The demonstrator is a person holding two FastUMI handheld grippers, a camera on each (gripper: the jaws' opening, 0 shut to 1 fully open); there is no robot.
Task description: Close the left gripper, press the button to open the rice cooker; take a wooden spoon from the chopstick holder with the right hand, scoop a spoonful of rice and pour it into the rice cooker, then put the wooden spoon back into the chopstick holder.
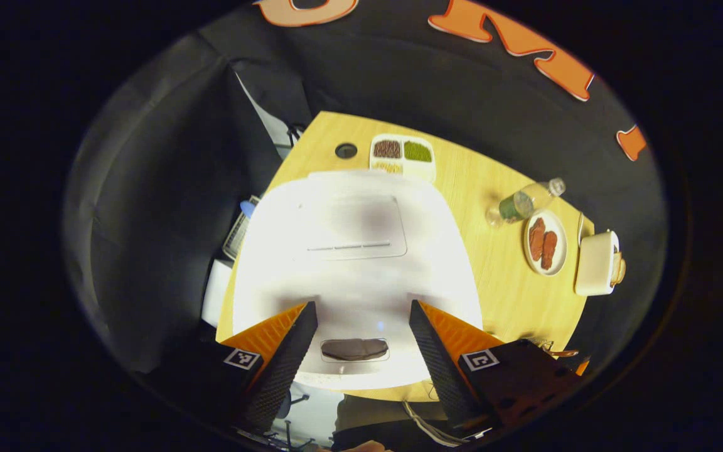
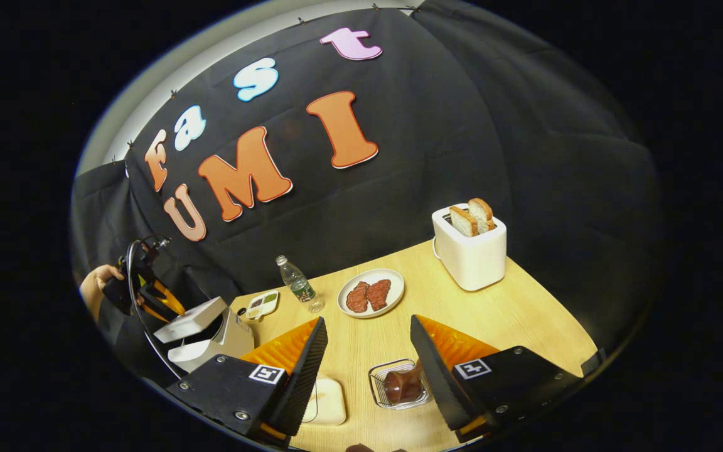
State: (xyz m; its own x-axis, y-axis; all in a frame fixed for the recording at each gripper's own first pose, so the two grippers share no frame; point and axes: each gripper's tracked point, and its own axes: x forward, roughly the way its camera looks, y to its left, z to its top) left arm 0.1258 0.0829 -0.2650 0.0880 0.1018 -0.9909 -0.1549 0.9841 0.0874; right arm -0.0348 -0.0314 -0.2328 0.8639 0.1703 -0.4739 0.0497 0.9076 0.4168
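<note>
The white rice cooker [image 1: 355, 251] lies right under my left gripper [image 1: 363, 307], its lid blurred. The left gripper's fingers stand apart on either side of the dark button [image 1: 355, 349] at the cooker's front edge, with nothing between them. In the right gripper view the cooker [image 2: 223, 339] is at the far left with its lid [image 2: 189, 320] lifted ajar. A hand holds the left gripper [image 2: 160, 301] just above that lid. My right gripper [image 2: 368, 320] is open over the table, above a clear holder [image 2: 399, 384] with something brown inside.
On the wooden table [image 2: 512, 314] stand a white toaster [image 2: 469, 248] with two bread slices, a plate of meat slices [image 2: 371, 293], a plastic bottle [image 2: 297, 284] and a divided tray of grains [image 2: 262, 304]. A flat white object [image 2: 327, 400] lies beside the holder.
</note>
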